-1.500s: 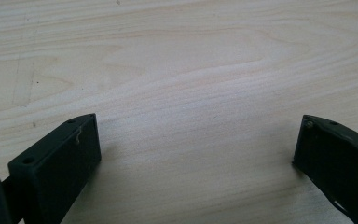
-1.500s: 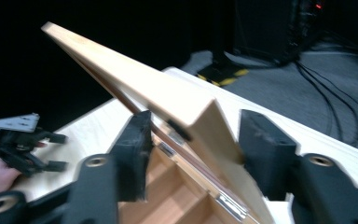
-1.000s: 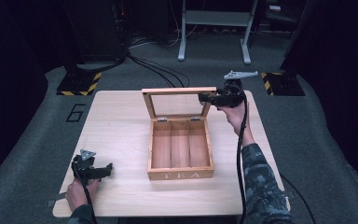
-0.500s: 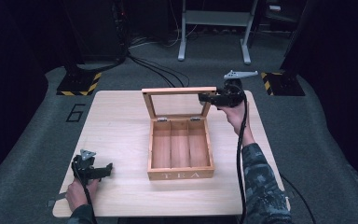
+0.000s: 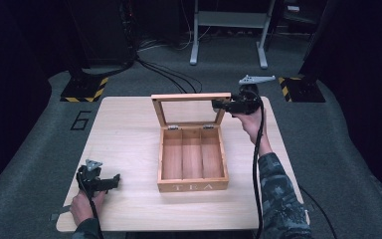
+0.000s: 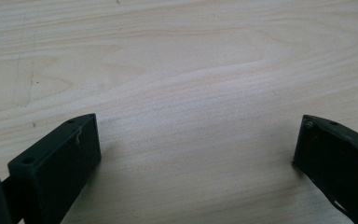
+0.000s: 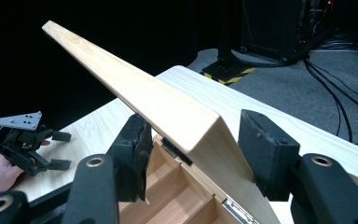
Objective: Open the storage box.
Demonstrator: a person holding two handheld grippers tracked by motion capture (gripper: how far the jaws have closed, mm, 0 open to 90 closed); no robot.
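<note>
A wooden tea box [image 5: 193, 186] with three bare compartments stands on the middle of the light wooden table [image 5: 124, 134]. Its glazed lid [image 5: 191, 97] is raised almost upright. My right gripper [image 5: 218, 105] reaches in from the right and is shut on the lid's upper right corner. The right gripper view has that corner [image 7: 168, 107] wedged between the two jaws of the right gripper [image 7: 191, 135]. My left gripper [image 5: 113, 180] rests at the table's near left, open, with bare tabletop [image 6: 177, 70] between its jaws [image 6: 196, 154]. It also appears small in the right gripper view [image 7: 59, 149].
The table edges lie close to the left hand at the front left. On the dark floor behind are black cables [image 5: 164, 69], two yellow-and-black striped bases [image 5: 84, 89], a metal stand's legs [image 5: 229, 30] and a painted number 6 [image 5: 81, 120].
</note>
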